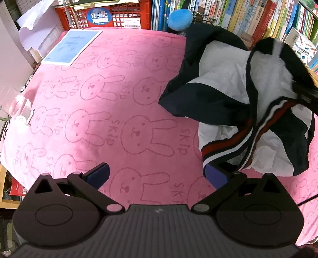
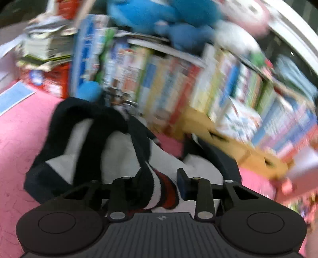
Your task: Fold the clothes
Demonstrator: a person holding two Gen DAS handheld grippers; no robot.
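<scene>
**Jacket bunched at the right side of the pink rabbit blanket, its striped hem in the right gripper**

At the far left corner of the pink blanket (image 1: pixel 123 95) lies a blue sheet of paper (image 1: pixel 72 46) with a white border; its print is too small to read. Behind it, past the far edge, stands a red crate (image 1: pixel 123 13) bearing a round blue sticker with two large characters and the small word "Moon". The blanket itself is printed all over with outline rabbits and the word "SKIP".

The left gripper (image 1: pixel 157 175) hangs over the near middle of the blanket with its jaws spread wide and nothing between them. Its right blue pad sits just beside the jacket's striped hem; whether the two touch cannot be told.

The jacket (image 1: pixel 234 95), navy and white with a red, white and navy ribbed band, lies crumpled along the right side of the blanket, reaching up to the far edge. A blue plush toy (image 1: pixel 179 17) sits just behind it, in front of a shelf of books (image 1: pixel 258 17) whose spines are too small to read.

The right gripper (image 2: pixel 159 184) has its jaws drawn in on the striped band, with the fabric bunched between the pads. The right wrist view is blurred.
</scene>
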